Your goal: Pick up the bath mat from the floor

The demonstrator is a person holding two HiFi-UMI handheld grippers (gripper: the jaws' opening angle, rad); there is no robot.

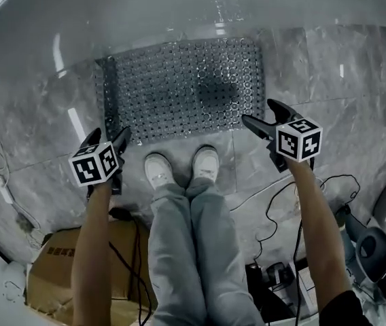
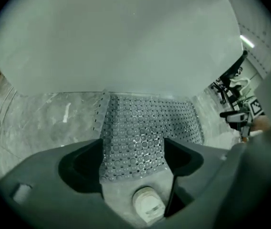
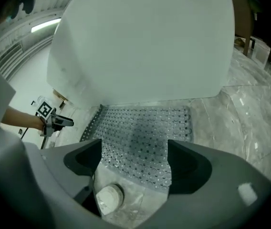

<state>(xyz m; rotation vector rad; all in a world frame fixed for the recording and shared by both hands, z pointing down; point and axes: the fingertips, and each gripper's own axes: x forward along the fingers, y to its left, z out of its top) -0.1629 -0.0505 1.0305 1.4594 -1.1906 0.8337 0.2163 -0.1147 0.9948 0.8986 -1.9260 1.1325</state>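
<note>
The bath mat [image 1: 183, 90] lies flat on the stone floor [image 1: 37, 134], in the upper middle of the head view. Its far edge runs right along the white tub [image 1: 179, 5].

The left hand-held gripper [image 1: 108, 138] hangs over the mat's near left corner. Its jaws are wide apart and hold nothing. The right hand-held gripper [image 1: 257, 112] is by the near right corner. Its jaws are wide too, and nothing is in them. In both gripper views the mat shows between the jaws, but the pads do not touch it.

What could go wrong? The mat lies very flat, so a jaw may slide over the top and not get under the edge. The mat is full of little bumps and holes, and I think it may stick to the floor and pull back. It looks soft and floppy. If only one corner comes up, the rest may sag or slip out.

The person's shoes [image 1: 158, 170] are just beside the near edge. A shoe on the mat would pin it down.

There is bare floor at the left and right of the mat, so the corners are easy to reach. The far side has no room, because the tub is there. Cables [image 1: 274, 202] lie on the floor at the lower right and could catch a foot.
</note>
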